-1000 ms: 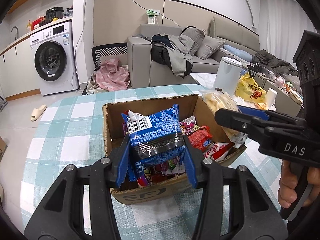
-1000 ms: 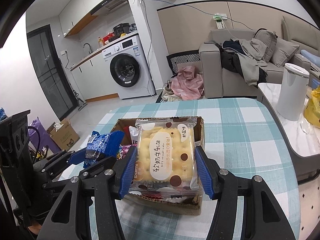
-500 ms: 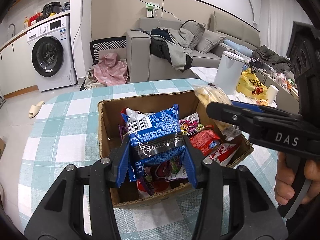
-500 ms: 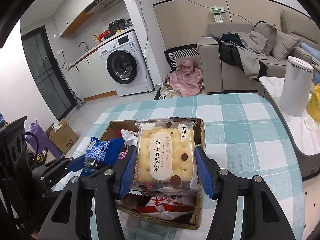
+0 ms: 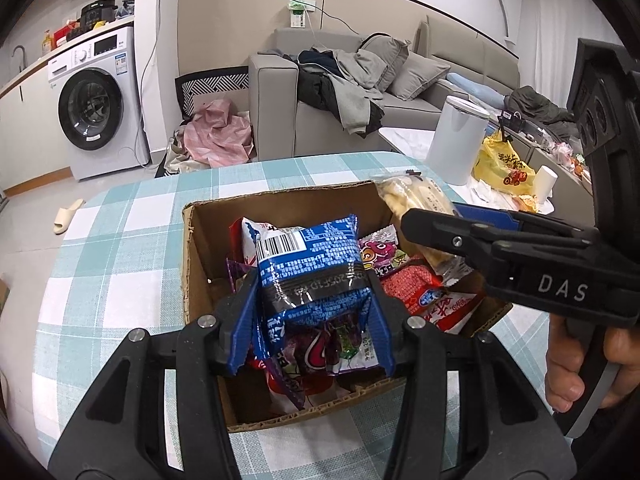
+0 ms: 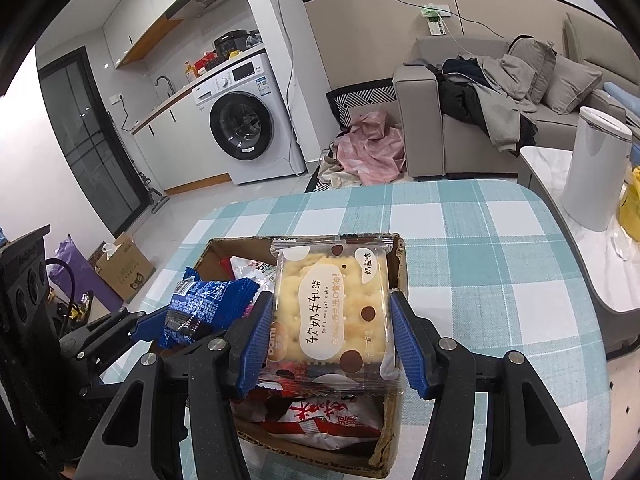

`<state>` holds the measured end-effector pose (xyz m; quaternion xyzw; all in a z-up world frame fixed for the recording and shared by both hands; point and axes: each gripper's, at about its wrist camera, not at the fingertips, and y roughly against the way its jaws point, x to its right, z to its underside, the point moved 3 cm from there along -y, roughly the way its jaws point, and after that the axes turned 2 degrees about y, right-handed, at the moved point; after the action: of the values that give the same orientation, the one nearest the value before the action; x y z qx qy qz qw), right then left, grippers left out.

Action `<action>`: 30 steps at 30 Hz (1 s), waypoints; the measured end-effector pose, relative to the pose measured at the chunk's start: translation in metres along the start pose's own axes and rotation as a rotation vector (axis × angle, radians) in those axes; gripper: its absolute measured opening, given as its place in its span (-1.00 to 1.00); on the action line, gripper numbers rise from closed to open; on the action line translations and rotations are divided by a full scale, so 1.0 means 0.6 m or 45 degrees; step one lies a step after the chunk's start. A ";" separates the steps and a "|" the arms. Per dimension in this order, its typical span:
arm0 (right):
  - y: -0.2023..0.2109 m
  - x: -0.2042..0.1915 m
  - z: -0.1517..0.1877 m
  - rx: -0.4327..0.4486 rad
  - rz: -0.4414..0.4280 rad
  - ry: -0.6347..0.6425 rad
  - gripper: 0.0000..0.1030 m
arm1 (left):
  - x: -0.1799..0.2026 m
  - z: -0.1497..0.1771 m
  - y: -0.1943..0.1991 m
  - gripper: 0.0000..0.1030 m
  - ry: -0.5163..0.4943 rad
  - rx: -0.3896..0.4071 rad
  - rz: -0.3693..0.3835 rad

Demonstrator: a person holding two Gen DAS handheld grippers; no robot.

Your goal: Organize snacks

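Two snacks in play, one in each hand-held gripper. My left hand-held gripper [image 5: 312, 320] is clamped on the blue snack packet [image 5: 310, 268], blue pads pressing both its sides, barcode end tipped away from me. It hangs right over the open cardboard box [image 5: 200, 280], which sits on the checked desk [image 5: 116, 248] with a jumble of red and purple packets [image 5: 416, 292] inside. My right hand-held gripper [image 6: 332, 340] is squeezing the clear-wrapped yellow cracker pack [image 6: 330, 308], held upright with its label facing me, above the right-hand side of that same box. From the left camera I can see my right hand [image 5: 576, 364] wrapped around its black handle, just beside the box. Both packs are above the box contents, neither resting inside.
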<state>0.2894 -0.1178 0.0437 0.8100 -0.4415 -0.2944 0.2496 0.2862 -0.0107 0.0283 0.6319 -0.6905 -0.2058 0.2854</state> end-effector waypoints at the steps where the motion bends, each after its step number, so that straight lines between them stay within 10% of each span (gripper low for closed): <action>1: 0.000 -0.001 -0.001 0.001 -0.005 0.002 0.14 | 0.000 -0.001 -0.001 -0.10 0.001 -0.003 0.003; 17: 0.064 0.012 0.013 0.084 -0.026 -0.005 0.82 | 0.002 0.015 0.045 0.95 -0.001 0.052 0.008; 30: 0.119 -0.018 0.068 0.191 -0.066 0.105 0.99 | -0.004 0.051 0.125 0.98 0.009 0.221 -0.011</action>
<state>0.2155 -0.1494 0.0652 0.8491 -0.4304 -0.2331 0.1984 0.2097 -0.0019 0.0531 0.6580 -0.7020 -0.1444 0.2311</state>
